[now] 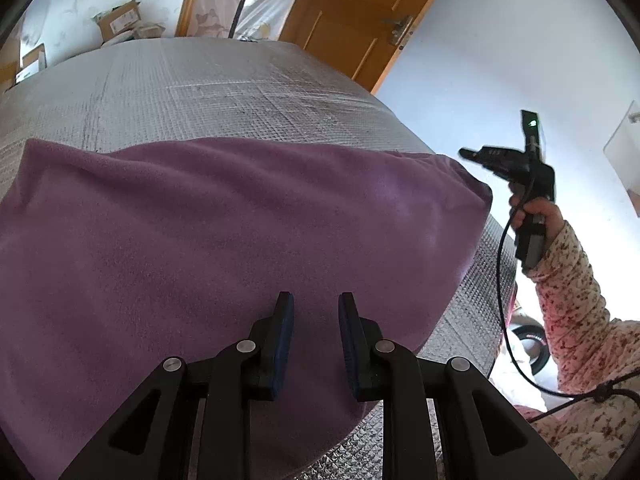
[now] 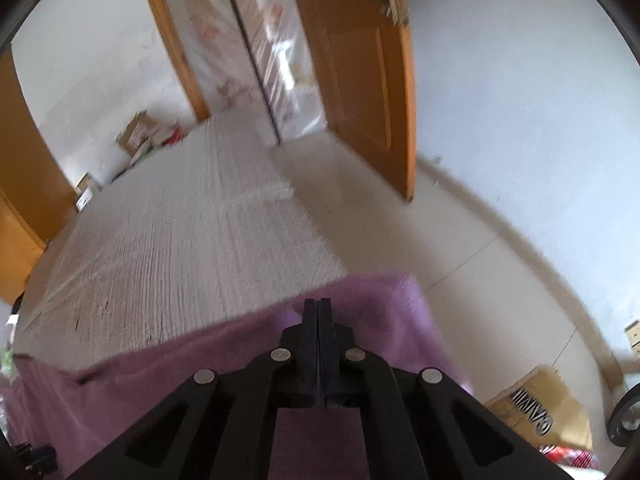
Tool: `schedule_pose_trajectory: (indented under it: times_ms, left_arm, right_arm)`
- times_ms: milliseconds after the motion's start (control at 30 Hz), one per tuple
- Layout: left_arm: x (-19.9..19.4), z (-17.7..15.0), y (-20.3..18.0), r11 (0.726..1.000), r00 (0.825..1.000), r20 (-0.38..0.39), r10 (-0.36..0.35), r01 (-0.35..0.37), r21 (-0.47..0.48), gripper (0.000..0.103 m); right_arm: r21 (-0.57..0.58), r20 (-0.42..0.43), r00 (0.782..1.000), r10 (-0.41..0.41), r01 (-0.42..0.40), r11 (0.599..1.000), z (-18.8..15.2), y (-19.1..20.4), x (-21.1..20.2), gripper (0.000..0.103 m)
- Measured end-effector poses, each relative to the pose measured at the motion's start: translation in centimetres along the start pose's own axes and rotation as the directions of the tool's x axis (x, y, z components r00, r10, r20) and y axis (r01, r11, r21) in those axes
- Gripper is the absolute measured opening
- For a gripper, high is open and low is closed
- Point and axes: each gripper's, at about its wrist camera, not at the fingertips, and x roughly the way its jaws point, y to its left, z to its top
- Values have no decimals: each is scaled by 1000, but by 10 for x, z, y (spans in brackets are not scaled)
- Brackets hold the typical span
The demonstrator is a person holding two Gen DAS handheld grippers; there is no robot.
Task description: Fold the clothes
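Here, smooth purple fleece garment (image 1: pixel 208 240); left fingers (image 1: pixel 286 320) apart, right fingers (image 2: pixel 310 332) together.

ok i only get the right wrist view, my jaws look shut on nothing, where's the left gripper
observer: the left gripper is open above the purple fleece garment, with nothing between its fingers.
operator: is the fleece flat on that side
observer: mostly smooth with shallow ripples, and its far right corner reaches the edge of the silver quilted mat.
operator: and how does my gripper look from there
observer: the right gripper shows to the right of that corner, clear of the fleece, held by a hand in a floral sleeve.
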Motion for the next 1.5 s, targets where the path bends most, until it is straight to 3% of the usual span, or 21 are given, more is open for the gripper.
schedule_pose_trajectory:
  times_ms: [133,267,333,367,433,500,700,800,967,1067,1133,1200,1500]
  left_arm:
    - [-1,-1,2,1000,1000,4,-8,8,-10,24]
    - [0,-1,5,1000,1000,7,-9,9,-15,24]
    - [0,-1,6,1000,1000,7,-6,6,-14,24]
    - [0,-1,6,1000,1000,7,-5,5,-14,24]
    - [1,-1,6,1000,1000,6,-4,4,-11,24]
    - [0,0,7,1000,1000,5,-2,2,-6,24]
    - [3,8,4,1000,1000,8,2,-2,12,24]
    - [6,14,3,1000,1000,9,-4,4,20,24]
    - [11,18,2,999,1000,-3,-10,10,31,24]
    - [12,21,4,999,1000,-5,-13,13,31,24]
    - [13,23,5,1000,1000,-3,-17,17,22,24]
    - [13,23,7,1000,1000,-3,-21,21,16,24]
    - [7,20,13,999,999,5,-38,38,-1,24]
  right_arm:
    - [65,88,995,-40,34,997,16,-16,-19,0]
    - [10,-3,993,116,-116,993,14,-11,-9,1]
    - [0,-47,991,126,-126,992,12,-5,-1,2]
    - [-3,-68,989,128,-129,992,10,-3,3,5]
    - [0,-104,985,141,-141,990,8,2,11,31]
    - [-13,-123,985,121,-123,992,7,6,19,42]
    - [7,-115,993,0,1,1000,9,-4,30,42]
    - [2,-155,988,7,-6,1000,9,-10,41,43]
    - [89,-158,985,68,-54,995,-1,-24,47,42]
    - [99,-155,984,88,-73,992,-4,-28,47,29]
    - [90,-137,987,79,-67,994,-4,-26,42,10]
    - [81,-118,991,68,-59,995,-4,-24,37,6]
    - [122,25,1000,15,-18,992,9,-25,3,4]
